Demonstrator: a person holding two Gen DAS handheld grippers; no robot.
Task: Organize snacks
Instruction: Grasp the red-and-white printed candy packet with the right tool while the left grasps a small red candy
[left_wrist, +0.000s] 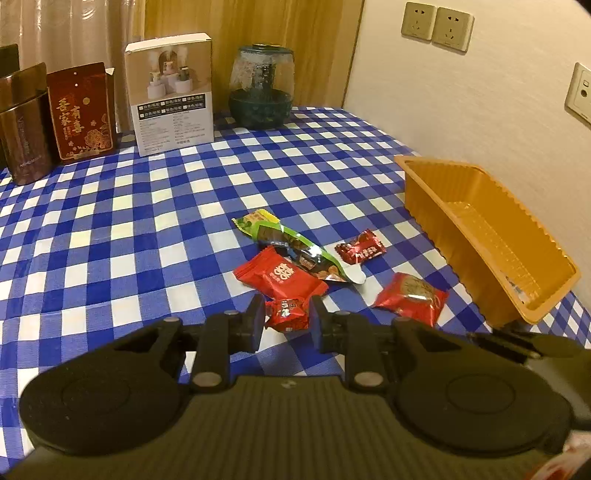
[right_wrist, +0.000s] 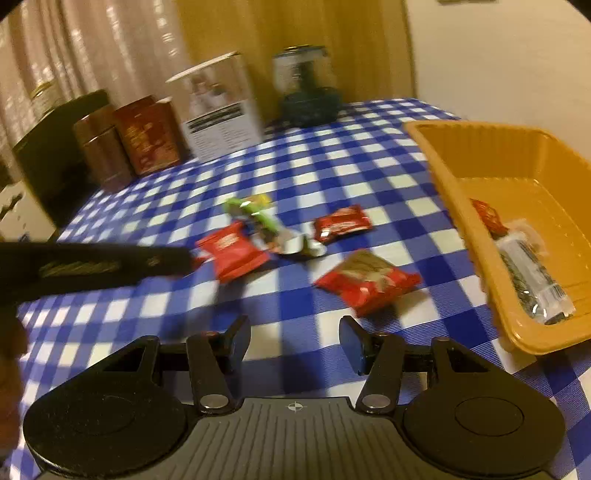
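Note:
Several wrapped snacks lie on the blue checked tablecloth (left_wrist: 110, 221). My left gripper (left_wrist: 287, 314) is shut on a small red candy (left_wrist: 286, 313). Just beyond it lie a red square packet (left_wrist: 282, 277), a green nut packet (left_wrist: 299, 251), a small red wrapper (left_wrist: 360, 247) and a red cookie packet (left_wrist: 410, 297). The orange tray (left_wrist: 491, 236) stands to the right. My right gripper (right_wrist: 293, 341) is open and empty above the cloth, short of the red cookie packet (right_wrist: 367, 280). The orange tray (right_wrist: 461, 206) holds a red snack (right_wrist: 487, 216) and a clear packet (right_wrist: 532, 277).
At the back stand a brown tin (left_wrist: 26, 129), a red box (left_wrist: 83, 114), a white product box (left_wrist: 171, 96) and a glass jar (left_wrist: 262, 88). A wall with sockets (left_wrist: 436, 24) runs along the right. The left gripper's arm (right_wrist: 92, 264) crosses the right wrist view.

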